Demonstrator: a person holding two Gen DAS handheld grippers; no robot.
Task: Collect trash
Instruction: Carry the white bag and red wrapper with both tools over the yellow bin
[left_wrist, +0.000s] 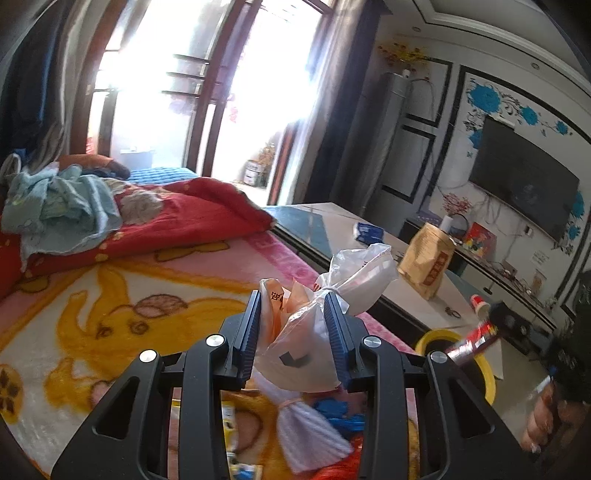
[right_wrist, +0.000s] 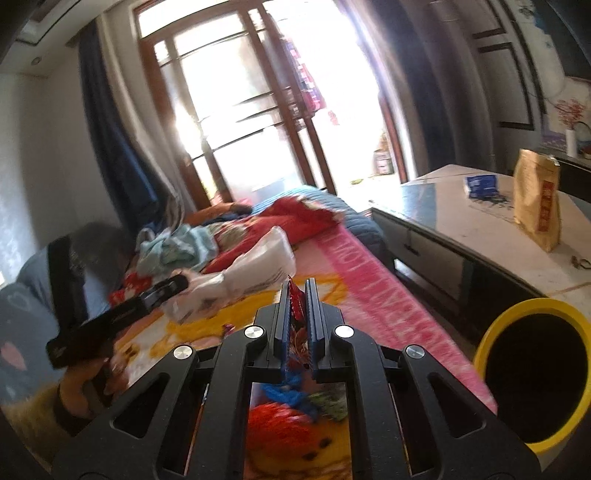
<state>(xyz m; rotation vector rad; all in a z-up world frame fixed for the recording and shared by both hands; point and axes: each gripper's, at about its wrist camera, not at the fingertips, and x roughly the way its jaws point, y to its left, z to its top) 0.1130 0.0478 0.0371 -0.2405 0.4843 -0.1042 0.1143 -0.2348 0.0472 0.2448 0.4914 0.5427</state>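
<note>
Over the bed (right_wrist: 373, 273), a red wrapper (right_wrist: 296, 302) was pinched in the right tool (right_wrist: 297, 295), nearer the yellow-rimmed bin (right_wrist: 532, 373) lower right; a plastic bag (left_wrist: 306, 343) was clamped by the left tool (left_wrist: 295, 314).

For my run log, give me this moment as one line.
left gripper: shut on plastic bag | right gripper: shut on red wrapper | yellow bin: nearby, open

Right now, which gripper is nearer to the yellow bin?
Right. The right gripper, shut on a red wrapper, is close beside the yellow bin, almost above its rim. The left gripper, holding a plastic bag, is farther back over the bed.
</note>
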